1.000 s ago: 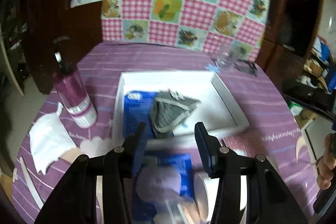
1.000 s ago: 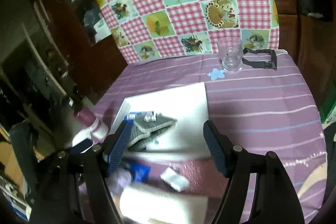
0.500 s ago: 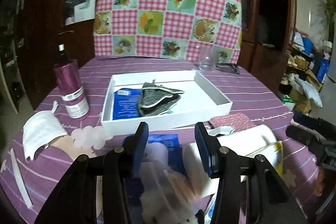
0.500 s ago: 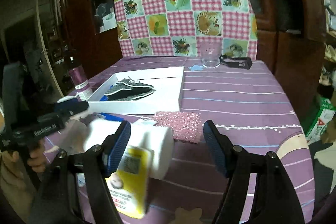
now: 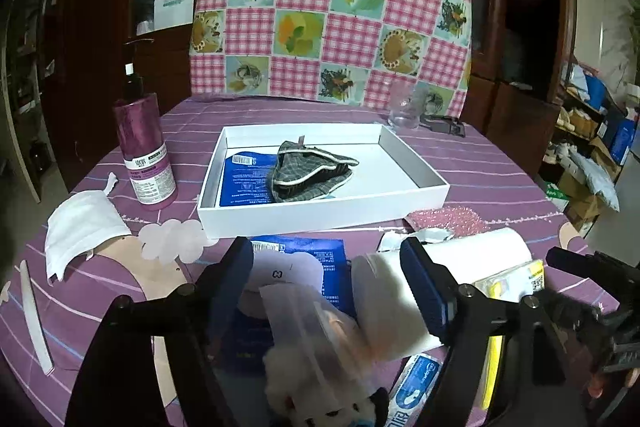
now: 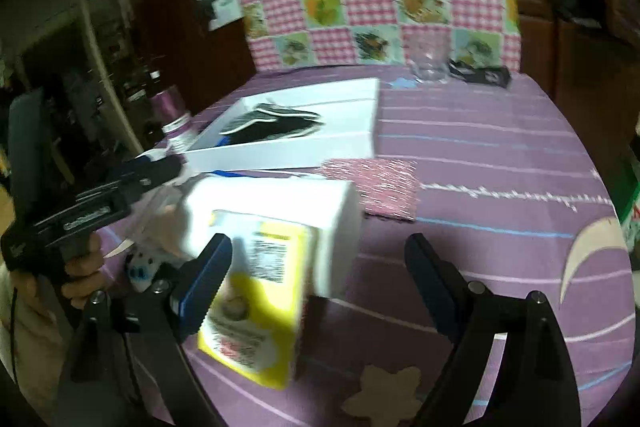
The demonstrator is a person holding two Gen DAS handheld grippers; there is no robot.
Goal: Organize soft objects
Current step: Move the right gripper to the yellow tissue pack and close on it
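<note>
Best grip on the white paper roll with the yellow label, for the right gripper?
Take the white paper roll with the yellow label across its round body, near the middle. It lies on its side, so come from above with the right gripper, one finger on each curved side.

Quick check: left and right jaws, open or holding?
Left gripper: jaws just opening, open, gripping nothing.
Right gripper: jaws just opened, holding nothing.

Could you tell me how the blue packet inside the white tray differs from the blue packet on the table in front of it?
The blue packet in the tray lies flat, partly under the grey plaid cloth. The blue packet on the table sits outside the white tray, partly covered by a clear bag. Both are blue with white print.
</note>
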